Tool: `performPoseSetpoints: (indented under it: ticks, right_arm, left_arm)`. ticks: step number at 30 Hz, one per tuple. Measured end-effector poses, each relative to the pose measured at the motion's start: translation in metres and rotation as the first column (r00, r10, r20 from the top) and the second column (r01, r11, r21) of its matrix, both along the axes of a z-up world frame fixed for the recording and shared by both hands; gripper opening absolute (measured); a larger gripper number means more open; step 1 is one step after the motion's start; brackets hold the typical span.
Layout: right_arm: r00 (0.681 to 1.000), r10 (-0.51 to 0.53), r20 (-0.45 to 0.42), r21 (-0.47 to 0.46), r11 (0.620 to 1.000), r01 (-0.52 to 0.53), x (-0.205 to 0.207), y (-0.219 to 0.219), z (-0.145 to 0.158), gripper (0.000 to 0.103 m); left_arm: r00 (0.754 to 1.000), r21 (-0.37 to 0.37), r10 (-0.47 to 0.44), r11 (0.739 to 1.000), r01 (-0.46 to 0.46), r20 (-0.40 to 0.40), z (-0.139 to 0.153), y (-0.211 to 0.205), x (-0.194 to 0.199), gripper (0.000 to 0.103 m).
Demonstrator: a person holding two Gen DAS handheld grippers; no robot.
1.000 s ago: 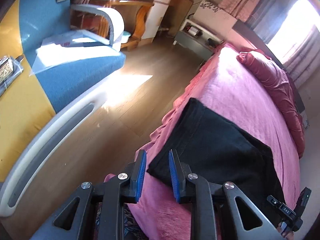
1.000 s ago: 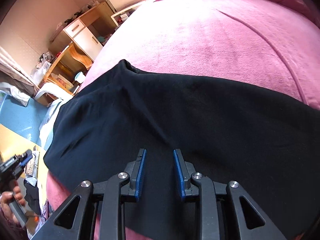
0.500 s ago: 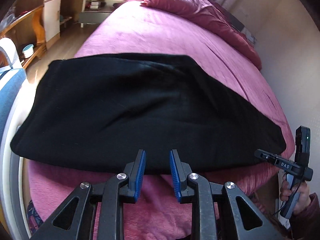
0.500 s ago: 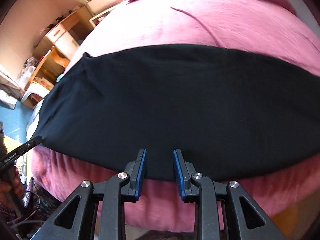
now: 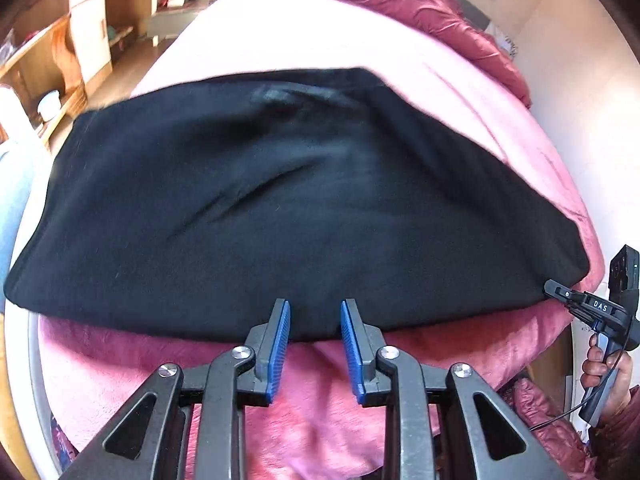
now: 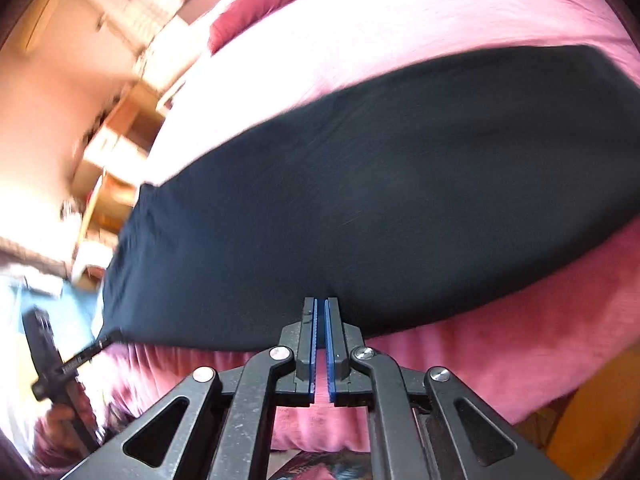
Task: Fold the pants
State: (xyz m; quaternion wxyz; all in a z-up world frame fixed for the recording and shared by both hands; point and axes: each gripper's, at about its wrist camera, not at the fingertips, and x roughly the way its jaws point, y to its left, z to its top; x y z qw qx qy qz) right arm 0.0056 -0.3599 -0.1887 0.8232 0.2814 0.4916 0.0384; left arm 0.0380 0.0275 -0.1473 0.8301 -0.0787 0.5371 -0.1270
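Black pants (image 5: 300,200) lie flat across the pink bed (image 5: 280,44), long side toward me. My left gripper (image 5: 315,303) hovers at the middle of their near edge. Its jaws are opening, and no cloth is pinched between the blue pads. In the right wrist view the pants (image 6: 400,200) fill the middle, and my right gripper (image 6: 320,300) has its pads closed together on their near edge. The right gripper (image 5: 554,288) also shows in the left wrist view, its tip at the pants' right corner. The left gripper (image 6: 114,334) appears at the pants' left corner.
A dark red quilt (image 5: 420,12) is bunched at the head of the bed. Wooden desks and shelves (image 5: 48,52) stand along the left wall. A hand (image 5: 600,364) holds the right gripper's handle by the bed's right corner. The blanket's edge (image 6: 500,360) hangs down.
Both views swung round and now face the pants across the bed. The right jaws went from parted to closed at the pants' edge. The left jaws stand slightly wider.
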Motion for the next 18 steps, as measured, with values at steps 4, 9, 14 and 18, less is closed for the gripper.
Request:
performPoseSetpoints:
  ticks: [4,9,14,18]
  right_arm:
    - [0.974,-0.225,0.035,0.072,0.972,0.222,-0.036,-0.071,0.014,0.033]
    - [0.878,-0.478,0.022,0.13,0.872,0.472,-0.083,-0.155,0.007,0.046]
    - [0.798,-0.602,-0.021,0.212,0.777,0.592,-0.106,-0.21,-0.012,0.055]
    - [0.768,-0.64,-0.039,0.277,0.731,0.623,-0.12,-0.241,-0.025,0.057]
  left_arm:
    - [0.999,0.014,-0.02,1.0,0.019,0.049,0.015,-0.021,0.005,0.03]
    - [0.991,0.043,-0.073,0.997,0.069,0.11,0.033,-0.046,0.008,0.03]
    - [0.974,0.092,-0.147,0.987,0.132,0.174,0.05,-0.078,0.0,0.03]
    - [0.962,0.117,-0.187,0.979,0.167,0.197,0.058,-0.1,-0.006,0.03]
